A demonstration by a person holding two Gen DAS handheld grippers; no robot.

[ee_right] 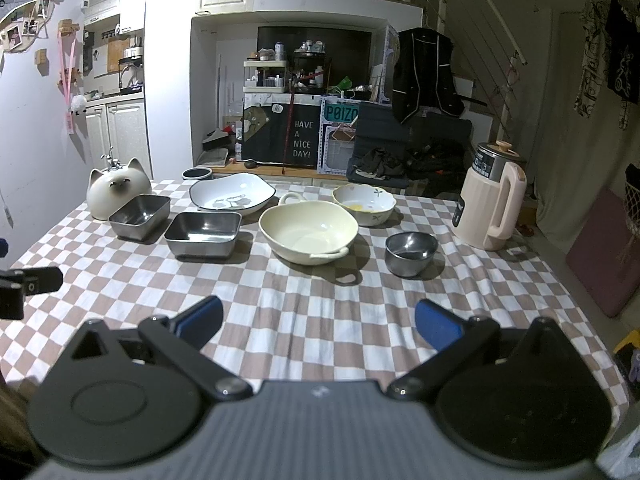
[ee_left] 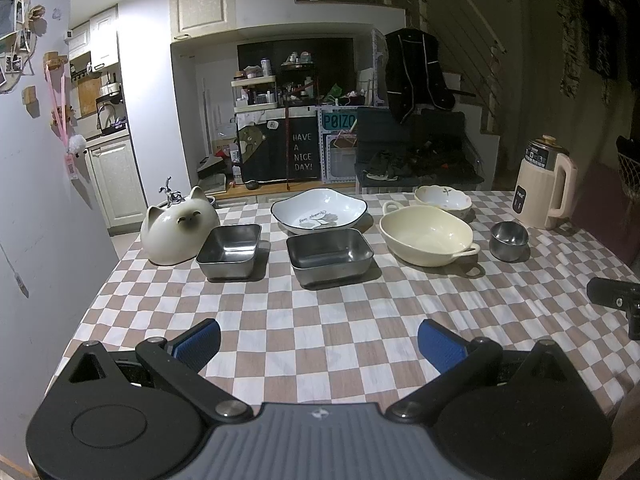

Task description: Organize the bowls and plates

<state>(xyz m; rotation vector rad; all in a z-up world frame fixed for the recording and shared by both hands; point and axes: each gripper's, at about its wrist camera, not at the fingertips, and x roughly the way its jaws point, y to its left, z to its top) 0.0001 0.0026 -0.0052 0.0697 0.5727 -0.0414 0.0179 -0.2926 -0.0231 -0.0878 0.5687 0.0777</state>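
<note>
On the checkered tablecloth stand two square steel dishes [ee_left: 231, 251] [ee_left: 329, 257], a white dark-rimmed plate [ee_left: 319, 211] behind them, a cream two-handled bowl [ee_left: 427, 235], a scalloped white bowl [ee_left: 443, 200] and a small round steel bowl [ee_left: 509, 241]. The right wrist view shows the same cream bowl [ee_right: 308, 233] and steel bowl [ee_right: 411, 253]. My left gripper [ee_left: 319, 345] hovers open near the table's front edge, well short of the dishes. My right gripper [ee_right: 319, 322] is open too, with nothing between its blue pads.
A white cat-shaped ceramic [ee_left: 179, 230] sits at the table's left rear. A beige electric kettle [ee_left: 545, 189] stands at the right rear. The other gripper's black body [ee_left: 616, 300] pokes in at the right. Beyond the table are cluttered shelves and a dark chair.
</note>
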